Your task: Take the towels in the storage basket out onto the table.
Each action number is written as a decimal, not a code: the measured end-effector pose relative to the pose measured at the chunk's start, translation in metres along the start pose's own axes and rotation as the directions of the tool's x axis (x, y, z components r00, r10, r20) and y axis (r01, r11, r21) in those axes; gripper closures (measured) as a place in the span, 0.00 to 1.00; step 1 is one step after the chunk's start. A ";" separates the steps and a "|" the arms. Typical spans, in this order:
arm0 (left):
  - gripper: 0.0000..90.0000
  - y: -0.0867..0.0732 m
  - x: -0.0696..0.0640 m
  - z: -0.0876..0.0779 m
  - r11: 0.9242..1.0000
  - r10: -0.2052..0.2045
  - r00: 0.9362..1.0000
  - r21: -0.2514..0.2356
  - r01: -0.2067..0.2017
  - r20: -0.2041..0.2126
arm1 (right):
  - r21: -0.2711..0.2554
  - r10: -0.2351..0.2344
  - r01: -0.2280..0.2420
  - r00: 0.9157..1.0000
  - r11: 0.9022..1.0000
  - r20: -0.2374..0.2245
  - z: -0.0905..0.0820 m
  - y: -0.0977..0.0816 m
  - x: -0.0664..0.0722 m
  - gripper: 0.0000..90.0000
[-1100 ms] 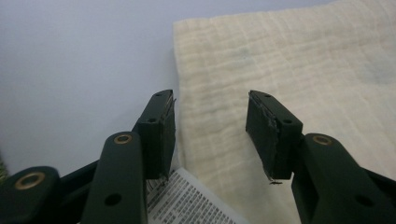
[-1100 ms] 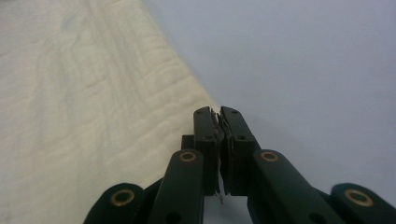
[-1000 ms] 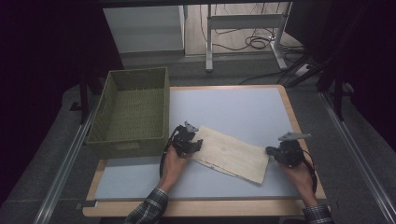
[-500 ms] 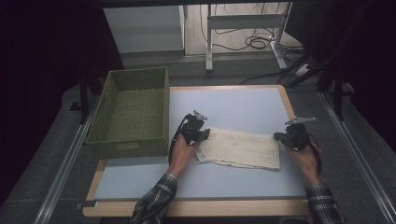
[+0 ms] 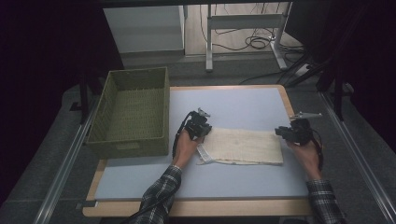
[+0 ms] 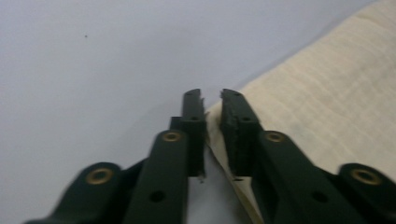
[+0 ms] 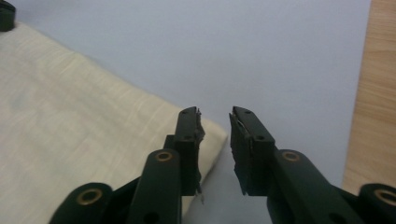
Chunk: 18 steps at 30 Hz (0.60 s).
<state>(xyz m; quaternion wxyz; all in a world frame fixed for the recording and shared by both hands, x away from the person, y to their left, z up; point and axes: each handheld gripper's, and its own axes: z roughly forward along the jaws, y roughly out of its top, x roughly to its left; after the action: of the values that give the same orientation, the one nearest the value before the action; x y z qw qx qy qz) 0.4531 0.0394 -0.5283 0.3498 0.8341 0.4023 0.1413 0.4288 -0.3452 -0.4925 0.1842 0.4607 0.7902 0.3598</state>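
Cloth (image 5: 243,145) now lies straighter on tabletop (image 5: 233,105). Left hand-held gripper (image 6: 212,99) slightly parted astride its 9 o'clock corner; right hand-held gripper (image 7: 215,116) parted at 3 o'clock corner; contact unclear.

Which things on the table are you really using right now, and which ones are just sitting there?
Being used:
- cream cloth, lying flat on the grey mat
- left gripper, at the cloth's left end
- right gripper, at its right end

Just sitting there:
- green woven basket, left of the mat
- cables on the floor behind the table
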 end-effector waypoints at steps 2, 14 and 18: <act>0.97 -0.002 -0.002 -0.002 1.000 0.001 1.000 0.007 -0.001 -0.018 | 0.002 0.001 -0.001 1.000 1.000 -0.001 -0.008 -0.004 0.003 0.75; 0.92 -0.027 -0.006 -0.030 1.000 0.003 0.999 -0.012 -0.003 -0.036 | 0.037 -0.065 0.069 0.992 0.997 -0.105 -0.031 -0.024 0.045 0.68; 0.82 -0.021 -0.003 -0.031 0.998 -0.029 0.999 -0.057 0.028 -0.025 | 0.033 -0.079 0.084 0.987 0.996 -0.138 -0.025 -0.022 0.059 0.68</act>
<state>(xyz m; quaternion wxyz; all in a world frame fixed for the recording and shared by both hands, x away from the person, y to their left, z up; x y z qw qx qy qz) 0.4230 0.0605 -0.5210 0.3700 0.8162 0.4146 0.1583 0.3699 -0.3111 -0.4891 0.1350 0.4058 0.8260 0.3673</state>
